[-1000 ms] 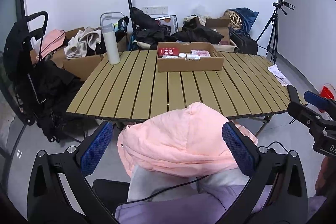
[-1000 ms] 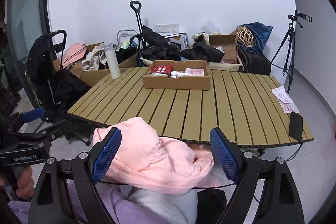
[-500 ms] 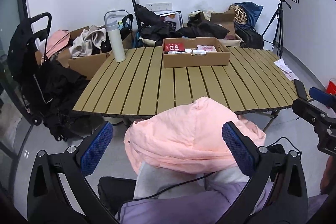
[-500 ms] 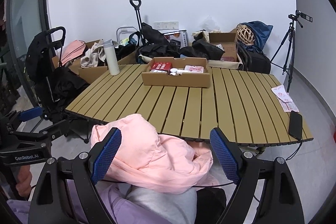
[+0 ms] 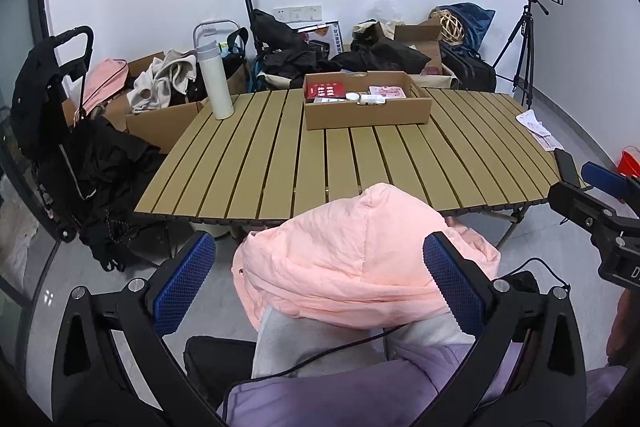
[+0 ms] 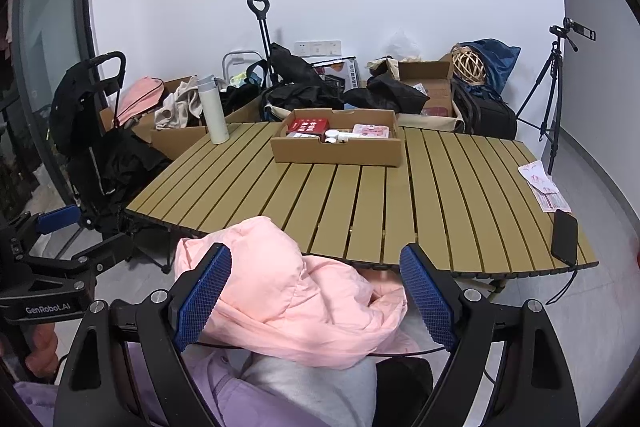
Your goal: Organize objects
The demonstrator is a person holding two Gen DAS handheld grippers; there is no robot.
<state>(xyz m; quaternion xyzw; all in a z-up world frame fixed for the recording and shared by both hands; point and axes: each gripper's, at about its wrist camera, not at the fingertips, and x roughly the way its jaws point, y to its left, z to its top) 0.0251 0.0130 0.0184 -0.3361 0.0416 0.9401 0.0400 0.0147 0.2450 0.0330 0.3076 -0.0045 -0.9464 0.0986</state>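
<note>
Now cardboard box [image 6: 336, 155] long axis crosswise, opening up.

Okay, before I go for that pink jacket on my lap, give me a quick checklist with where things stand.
1. Left gripper open: ok, pads wide apart.
2. Right gripper open: ok.
3. Pink jacket free of either grip: ok, it lies loose in a heap.
4. Black cable clear of the jacket: not ok, it runs just under its hem.
5. Bare slats on the table for laying it down: ok.
6. Phone safe: not ok, it sits at the table's edge.
</note>
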